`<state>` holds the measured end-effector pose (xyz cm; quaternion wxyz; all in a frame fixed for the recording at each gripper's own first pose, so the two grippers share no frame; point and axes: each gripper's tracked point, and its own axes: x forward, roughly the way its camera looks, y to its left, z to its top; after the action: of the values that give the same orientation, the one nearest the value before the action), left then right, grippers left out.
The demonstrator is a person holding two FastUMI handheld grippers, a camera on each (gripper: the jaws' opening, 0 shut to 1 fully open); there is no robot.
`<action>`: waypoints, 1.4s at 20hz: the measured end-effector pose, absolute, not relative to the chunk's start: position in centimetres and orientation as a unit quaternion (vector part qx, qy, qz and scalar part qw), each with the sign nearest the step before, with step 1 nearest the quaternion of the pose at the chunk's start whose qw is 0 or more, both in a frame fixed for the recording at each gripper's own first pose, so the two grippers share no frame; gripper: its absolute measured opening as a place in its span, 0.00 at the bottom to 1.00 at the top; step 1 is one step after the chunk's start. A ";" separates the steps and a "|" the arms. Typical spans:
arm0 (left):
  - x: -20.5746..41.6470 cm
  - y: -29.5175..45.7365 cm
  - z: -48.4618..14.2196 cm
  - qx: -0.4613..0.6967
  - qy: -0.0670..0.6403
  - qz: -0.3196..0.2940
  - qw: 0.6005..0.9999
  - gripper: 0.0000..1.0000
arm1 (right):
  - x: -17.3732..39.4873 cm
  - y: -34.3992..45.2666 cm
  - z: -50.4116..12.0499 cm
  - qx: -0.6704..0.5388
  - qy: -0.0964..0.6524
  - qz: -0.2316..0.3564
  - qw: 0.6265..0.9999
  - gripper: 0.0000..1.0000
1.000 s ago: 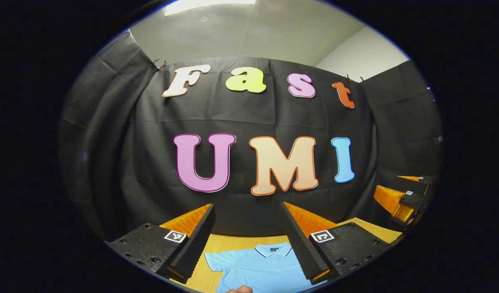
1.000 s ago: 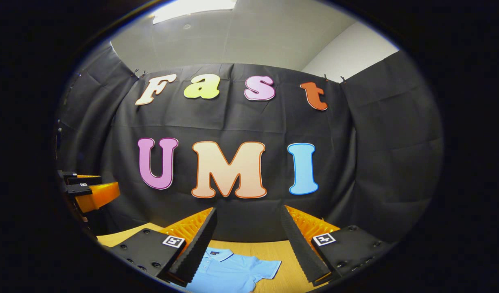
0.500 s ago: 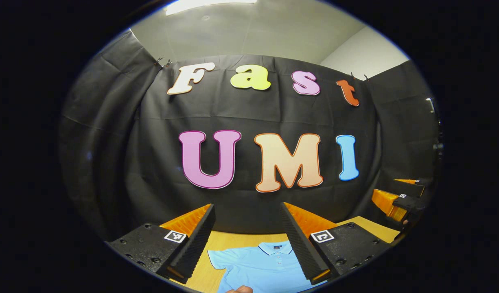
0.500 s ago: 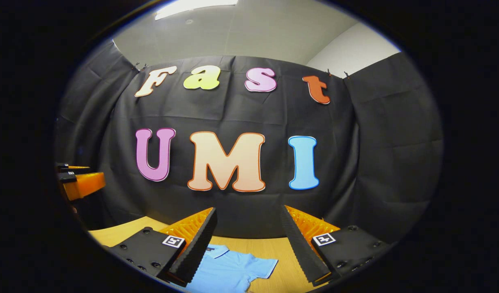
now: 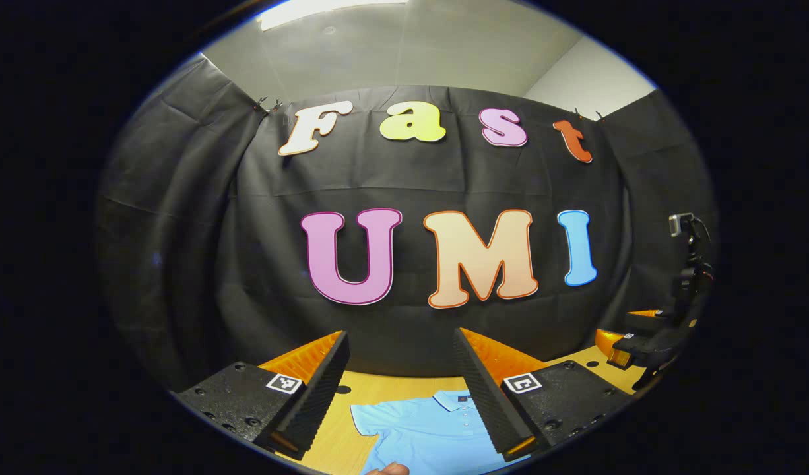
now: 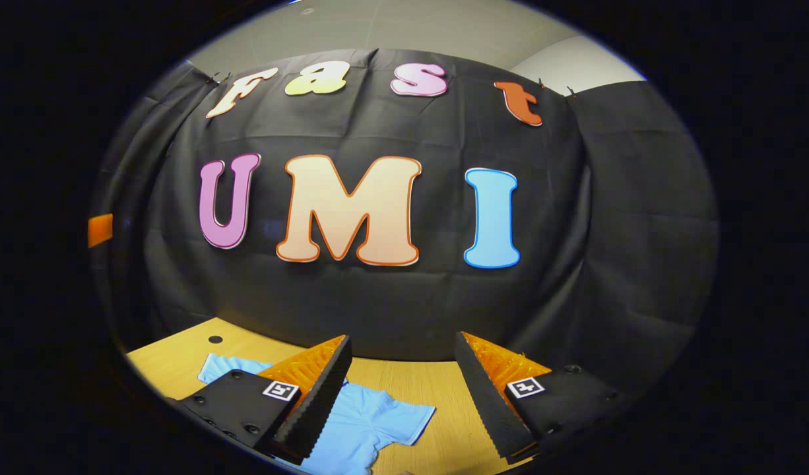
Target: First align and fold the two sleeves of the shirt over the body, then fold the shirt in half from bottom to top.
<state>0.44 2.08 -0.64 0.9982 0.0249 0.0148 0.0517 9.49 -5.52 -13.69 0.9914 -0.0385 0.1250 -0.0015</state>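
The task is at its very start: the light blue polo shirt (image 5: 431, 429) lies flat and face up on the wooden table (image 5: 371, 382), collar toward the back wall, both short sleeves spread out to the sides and nothing folded over the body.

On the left, the left gripper (image 5: 400, 389) hangs above the near part of the table with its fingers spread wide and nothing between them. In the left gripper view the shirt's collar and one sleeve (image 5: 368, 419) sit in the gap between the fingers, well below them. A fingertip of the person (image 5: 388, 469) peeks in at the bottom edge, near the shirt.

On the right, the right gripper (image 6: 402, 389) is likewise wide open and empty, above the table. In the right gripper view the other sleeve (image 6: 404, 419) lies flat on the wood (image 6: 444, 396) just inside the gap, its cuff pointing away from the body, while the shirt's far sleeve shows beyond the left finger.

Judging from this, the step in hand is the approach for the sleeve fold. The next move calls for each gripper to come down over its own sleeve, pinch the cuff edge without dragging the body, and lay it inward so that the two sleeves line up.
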 end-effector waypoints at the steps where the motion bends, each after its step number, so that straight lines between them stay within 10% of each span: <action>1: 0.5 2.2 -0.8 0.028 0.017 0.056 0.998 0.94 | 10.1 -5.7 -14.9 -0.039 0.135 0.001 0.990 0.98; 28: 3.3 3.8 -6.5 0.009 0.084 0.104 0.991 0.95 | 12.2 -9.6 -45.4 0.011 0.430 -0.041 0.902 0.99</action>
<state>3.33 3.82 -6.48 0.9910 0.0092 0.0843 0.1038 12.23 -9.63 -45.36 0.9017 0.0111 0.4303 -0.0412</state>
